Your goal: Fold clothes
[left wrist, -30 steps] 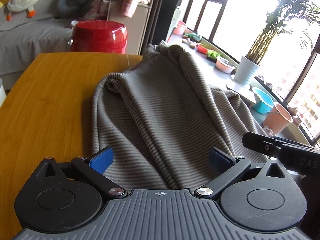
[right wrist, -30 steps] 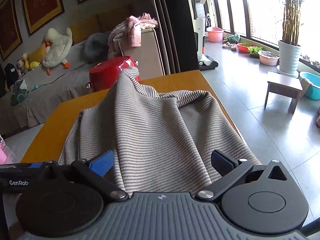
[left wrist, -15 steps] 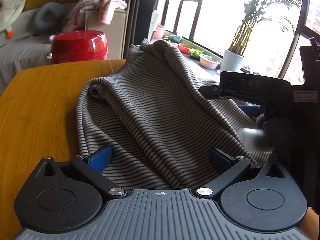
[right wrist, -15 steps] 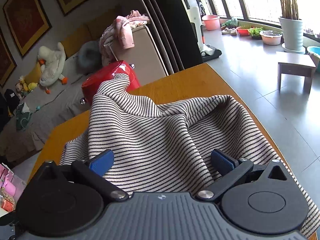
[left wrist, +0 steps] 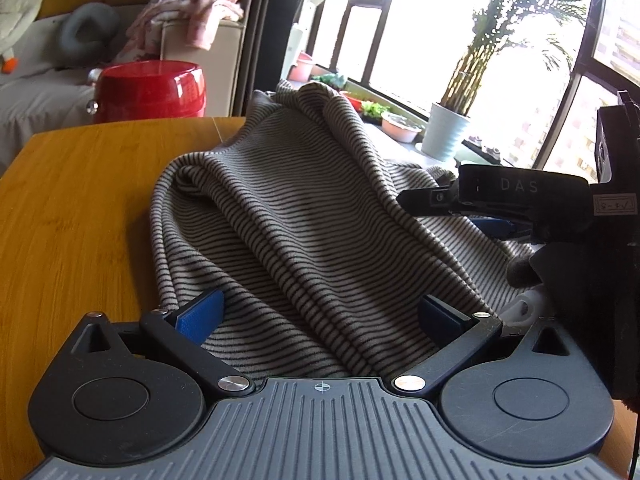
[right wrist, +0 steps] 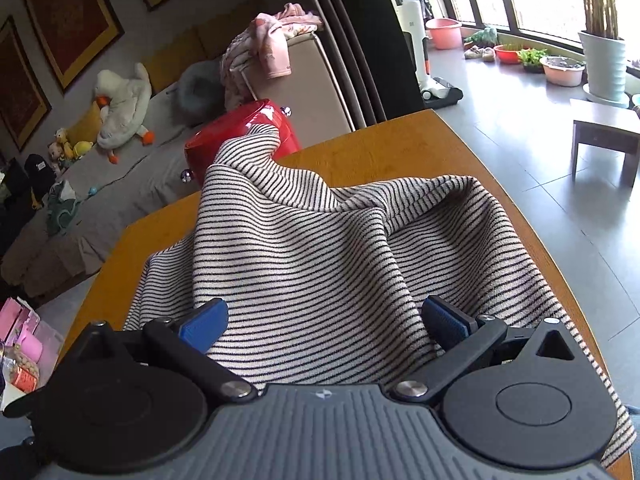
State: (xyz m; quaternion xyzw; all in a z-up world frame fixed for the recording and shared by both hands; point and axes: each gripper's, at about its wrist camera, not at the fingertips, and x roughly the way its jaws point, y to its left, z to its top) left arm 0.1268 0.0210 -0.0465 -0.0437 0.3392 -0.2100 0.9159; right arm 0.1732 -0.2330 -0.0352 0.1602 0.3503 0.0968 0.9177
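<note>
A beige shirt with thin dark stripes (left wrist: 304, 216) lies rumpled on the wooden table (left wrist: 80, 208), with one ridge standing up at its far end. My left gripper (left wrist: 320, 314) is open, its blue pads (left wrist: 200, 314) wide apart, and the shirt's near edge lies between them. My right gripper (right wrist: 324, 320) is open too, also with striped fabric (right wrist: 320, 256) between its pads. From the left wrist, I see the right gripper's black body (left wrist: 520, 196) close by on the right, over the shirt's right side.
A red glossy stool (left wrist: 152, 88) stands just beyond the table's far edge, with a sofa, plush toys and a pink garment (right wrist: 276, 40) behind it. The table's right edge (right wrist: 520, 208) drops to a tiled floor with a small bench (right wrist: 604, 136) and potted plants.
The right gripper has come in close on the right of the left wrist view. The shirt's raised ridge has sunk lower toward the table. Both grippers stay open.
</note>
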